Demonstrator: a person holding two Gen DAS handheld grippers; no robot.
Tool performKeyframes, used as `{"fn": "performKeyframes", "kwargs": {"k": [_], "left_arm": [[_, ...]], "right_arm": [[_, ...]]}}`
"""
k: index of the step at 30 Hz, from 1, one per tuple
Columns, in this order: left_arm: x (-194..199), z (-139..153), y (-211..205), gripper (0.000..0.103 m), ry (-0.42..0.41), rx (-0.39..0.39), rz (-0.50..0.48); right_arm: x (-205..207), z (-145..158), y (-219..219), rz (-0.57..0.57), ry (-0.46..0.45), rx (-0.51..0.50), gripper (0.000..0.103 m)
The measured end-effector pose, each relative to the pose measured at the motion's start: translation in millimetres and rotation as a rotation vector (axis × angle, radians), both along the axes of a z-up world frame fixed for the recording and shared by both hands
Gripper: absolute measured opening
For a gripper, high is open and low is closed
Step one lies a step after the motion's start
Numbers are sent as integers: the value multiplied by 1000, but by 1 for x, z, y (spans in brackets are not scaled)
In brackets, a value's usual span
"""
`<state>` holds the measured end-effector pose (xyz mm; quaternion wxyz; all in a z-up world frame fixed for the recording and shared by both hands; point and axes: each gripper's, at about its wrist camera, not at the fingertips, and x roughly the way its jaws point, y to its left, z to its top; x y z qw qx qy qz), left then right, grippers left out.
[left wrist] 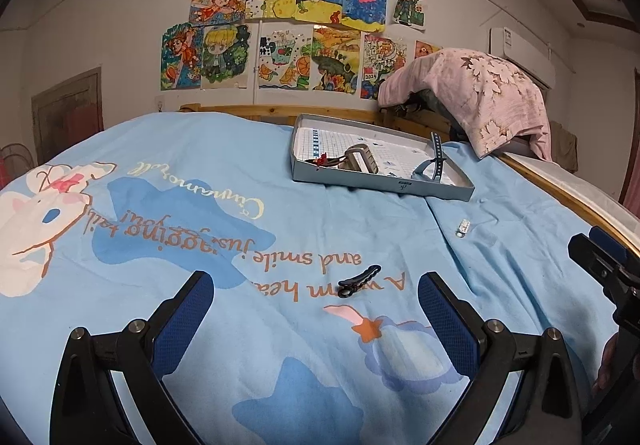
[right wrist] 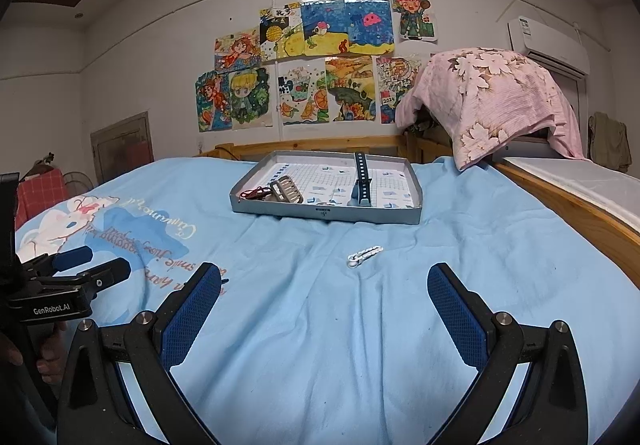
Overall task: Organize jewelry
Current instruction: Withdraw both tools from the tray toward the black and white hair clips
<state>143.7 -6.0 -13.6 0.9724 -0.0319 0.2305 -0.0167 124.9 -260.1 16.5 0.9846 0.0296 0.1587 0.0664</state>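
While both my claws hover over the light-blue bedspread (right wrist: 320, 325), each stands spread wide with nothing between its pads. My left gripper (left wrist: 316, 309) points at a black hair clip (left wrist: 359, 281) lying on the printed lettering, just ahead of its fingers. My right gripper (right wrist: 324, 297) faces a small white clip (right wrist: 364, 256) resting on the cloth. Farther back sits the grey tray (right wrist: 320, 214), holding a metal comb clip (right wrist: 286, 189), a red-and-black piece (right wrist: 256, 192) and a blue strap (right wrist: 362, 181).
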Motion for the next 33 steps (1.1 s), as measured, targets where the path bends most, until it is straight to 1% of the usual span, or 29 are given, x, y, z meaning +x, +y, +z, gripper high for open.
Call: {"fn": "performKeyframes", "kwargs": {"k": [8, 16, 21, 25, 28, 33], "left_arm": [[4, 1, 1, 103, -4, -9, 5], [23, 15, -2, 103, -54, -1, -3], [38, 19, -3, 103, -61, -3, -3], [52, 24, -4, 103, -73, -15, 5], [60, 29, -3, 103, -100, -26, 16], [73, 32, -8, 103, -119, -20, 18]], "right_arm": [[10, 5, -1, -4, -27, -3, 102], [31, 17, -4, -14, -86, 7, 102], [47, 21, -7, -21, -114, 7, 102], [60, 22, -10, -25, -121, 10, 102], [69, 23, -11, -31, -129, 17, 102], [84, 23, -12, -36, -141, 19, 102]]}}
